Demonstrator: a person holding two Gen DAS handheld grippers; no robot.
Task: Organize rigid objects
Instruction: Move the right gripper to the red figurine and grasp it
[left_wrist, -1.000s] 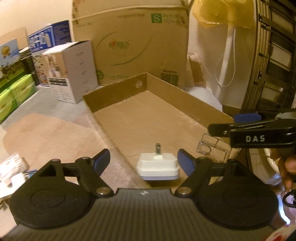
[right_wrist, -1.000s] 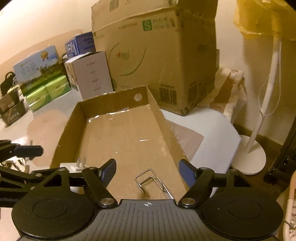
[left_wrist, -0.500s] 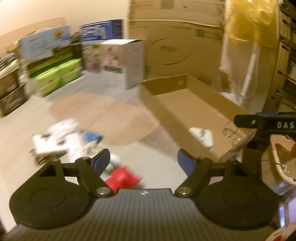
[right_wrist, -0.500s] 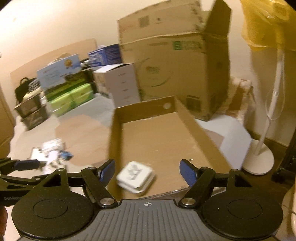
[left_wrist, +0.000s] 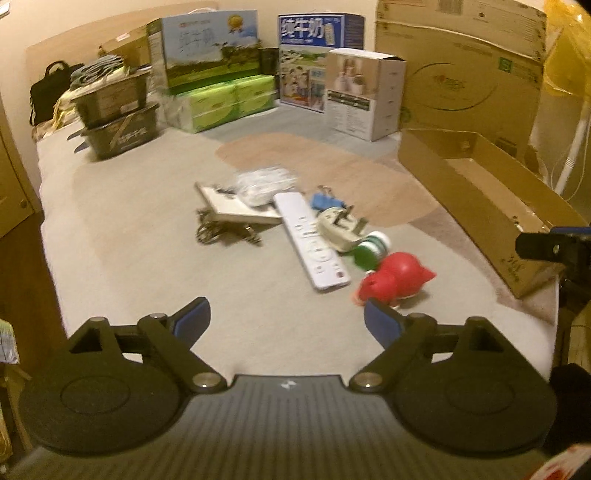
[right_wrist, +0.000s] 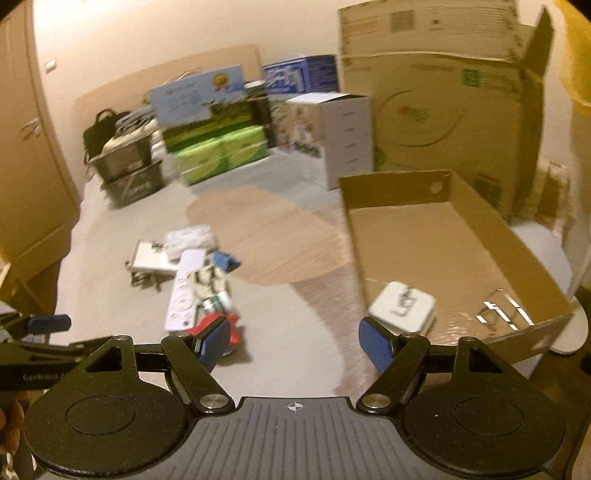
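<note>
My left gripper (left_wrist: 286, 312) hangs over the pale bed cover with its jaws opening and nothing between them. Ahead of it lies a pile: a white remote (left_wrist: 312, 240), a red toy (left_wrist: 397, 277), a green-capped bottle (left_wrist: 369, 251), a white plug (left_wrist: 340, 227) and a blue item (left_wrist: 325, 201). The cardboard tray (left_wrist: 461, 184) stands to the right. My right gripper (right_wrist: 293, 332) is open and empty, near the tray's (right_wrist: 391, 188) front left corner. Inside lie a white charger (right_wrist: 402, 306) and a metal wire clip (right_wrist: 506, 314). The remote (right_wrist: 184, 291) and red toy (right_wrist: 232, 325) lie to its left.
A flat white box (left_wrist: 236, 206), a clear plastic bag (left_wrist: 264, 184) and a dark cable (left_wrist: 218, 230) lie behind the pile. Cartons, green packs (left_wrist: 221, 99) and a large cardboard box (left_wrist: 461, 74) line the back. A fan stand (right_wrist: 569, 332) is beyond the tray.
Both views have swung left, away from the tray and towards the pile. The white charger and wire clip stay behind in the tray. My left jaws stand wider than before.
</note>
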